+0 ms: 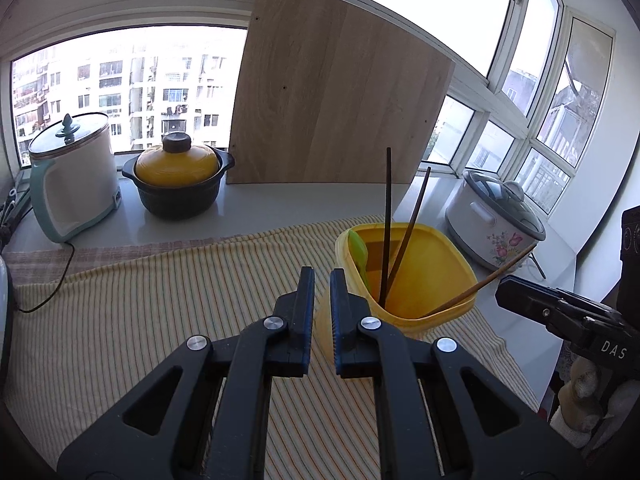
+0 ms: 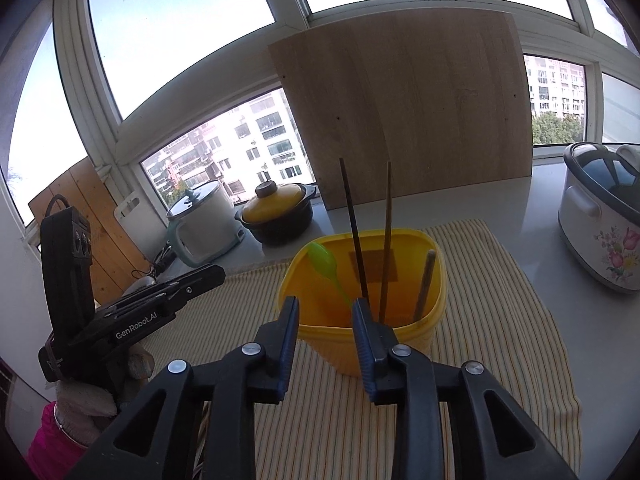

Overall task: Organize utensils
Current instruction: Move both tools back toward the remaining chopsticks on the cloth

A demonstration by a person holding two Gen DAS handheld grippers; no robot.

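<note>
Left gripper (image 1: 322, 280), right gripper (image 2: 325, 308) — black plastic, blue pads, silver screws; knit glove (image 2: 86, 410), pink sleeve (image 2: 48, 442).

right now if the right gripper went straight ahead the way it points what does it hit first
Most likely the near wall of the yellow container, which sits just past the right gripper. Its jaws stand apart with nothing between them. Depth is hard to judge through the fisheye.

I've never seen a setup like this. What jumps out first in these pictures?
Probably the yellow tub in the middle of the striped cloth, with three chopsticks and a green spoon standing in it. Next, the wooden board leaning against the window behind, and the yellow-lidded pot on the sill.
</note>
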